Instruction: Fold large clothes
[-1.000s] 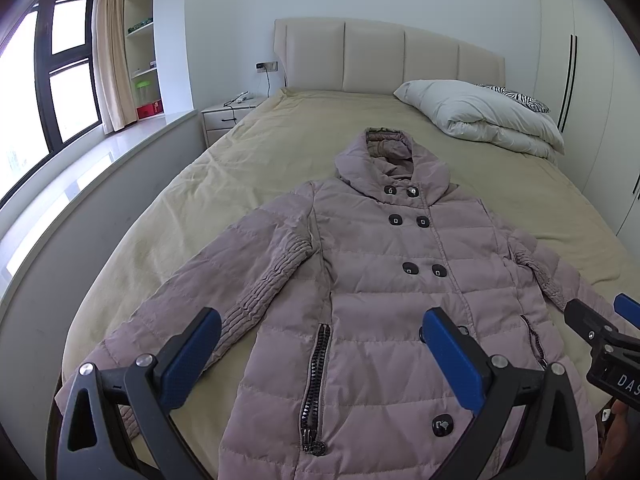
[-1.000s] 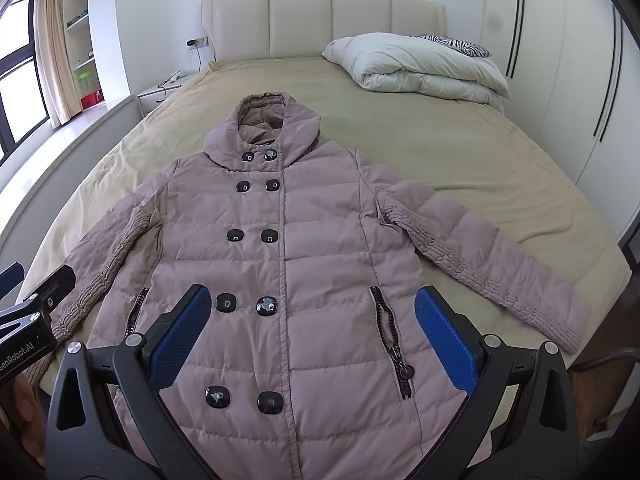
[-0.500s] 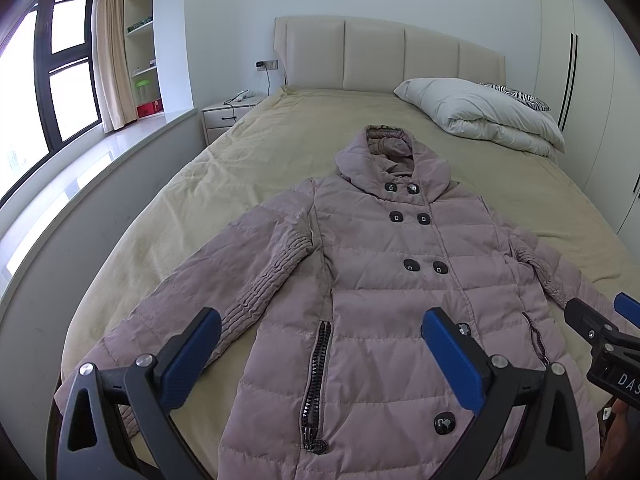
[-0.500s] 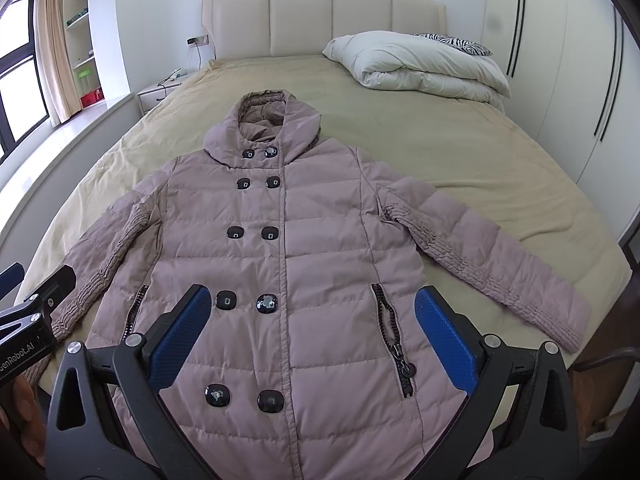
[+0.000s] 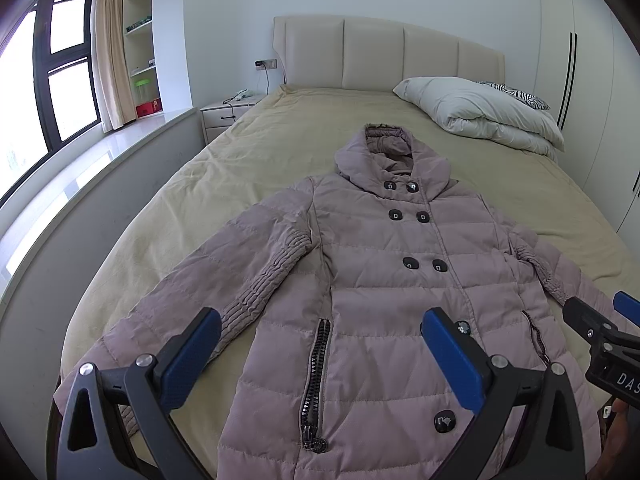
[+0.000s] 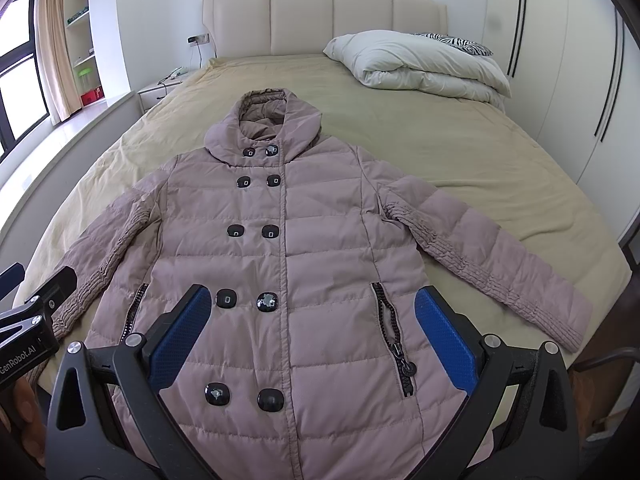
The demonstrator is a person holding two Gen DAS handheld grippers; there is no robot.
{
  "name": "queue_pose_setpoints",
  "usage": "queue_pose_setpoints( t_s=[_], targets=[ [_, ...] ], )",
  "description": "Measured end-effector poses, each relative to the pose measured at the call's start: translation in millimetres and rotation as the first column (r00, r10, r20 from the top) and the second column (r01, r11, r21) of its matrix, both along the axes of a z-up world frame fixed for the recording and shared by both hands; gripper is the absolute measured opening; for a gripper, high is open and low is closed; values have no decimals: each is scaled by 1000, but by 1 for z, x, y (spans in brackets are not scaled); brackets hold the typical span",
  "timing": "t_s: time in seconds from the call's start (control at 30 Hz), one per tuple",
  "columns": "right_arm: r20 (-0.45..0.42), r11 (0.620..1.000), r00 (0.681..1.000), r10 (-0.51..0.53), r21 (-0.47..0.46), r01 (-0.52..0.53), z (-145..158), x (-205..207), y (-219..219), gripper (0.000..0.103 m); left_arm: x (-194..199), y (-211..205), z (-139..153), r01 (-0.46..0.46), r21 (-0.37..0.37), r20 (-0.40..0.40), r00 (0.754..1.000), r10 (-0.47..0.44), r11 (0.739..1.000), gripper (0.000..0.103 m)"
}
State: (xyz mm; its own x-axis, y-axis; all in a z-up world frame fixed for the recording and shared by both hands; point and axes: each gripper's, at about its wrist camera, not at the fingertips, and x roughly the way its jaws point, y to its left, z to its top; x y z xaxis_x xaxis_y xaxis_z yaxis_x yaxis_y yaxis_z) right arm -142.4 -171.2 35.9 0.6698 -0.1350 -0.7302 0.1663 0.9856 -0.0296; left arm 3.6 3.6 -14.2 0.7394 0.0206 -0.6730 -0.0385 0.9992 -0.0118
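Mauve quilted fabric fills both of my views: a hooded down coat (image 6: 288, 248) lies flat, front up and buttoned, on the beige bedsheet (image 6: 460, 148), hood toward the headboard (image 6: 324, 20) and both sleeves spread to the sides. The left sleeve (image 5: 208, 292) and the right sleeve (image 6: 488, 264) lie angled away from the body, and no part is folded yet.

Compared with one second ago, almost nothing has changed. The coat has the same shape, and my two grippers hang at nearly the same height over the hem. I judge that the folding has not begun and I am only lining up for the first grasp, probably at a sleeve or the lower corners.

My left gripper (image 5: 320, 356) has its blue pads (image 5: 190, 360) wide apart, with nothing between them. My right gripper (image 6: 312, 336) is equally spread and empty above the lower buttons.

On writing: in the right view, the left tool's body (image 6: 24, 344) shows "GenRobot.AI", with the first letter partly cut. In the left view, the right tool (image 5: 612, 364) shows "DAS", the rest being out of frame.

Farther out, a white duvet (image 6: 416, 64) is rolled near the headboard, with a zebra-pattern pillow (image 6: 456, 42) behind it.
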Motion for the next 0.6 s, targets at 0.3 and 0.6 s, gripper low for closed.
queue_pose_setpoints(
  t_s=[0.3,0.6],
  targets=[
    [-1,1000,1000,0,-1,0,-2,0,1,103,1,1,-1,0,-2,-1,1000,0,1000,103],
    [-3,1000,1000,1,-2,-1,-3,0,2,103,1,0,0,1,-1,-2,1000,-1,1000,103]
  ],
)
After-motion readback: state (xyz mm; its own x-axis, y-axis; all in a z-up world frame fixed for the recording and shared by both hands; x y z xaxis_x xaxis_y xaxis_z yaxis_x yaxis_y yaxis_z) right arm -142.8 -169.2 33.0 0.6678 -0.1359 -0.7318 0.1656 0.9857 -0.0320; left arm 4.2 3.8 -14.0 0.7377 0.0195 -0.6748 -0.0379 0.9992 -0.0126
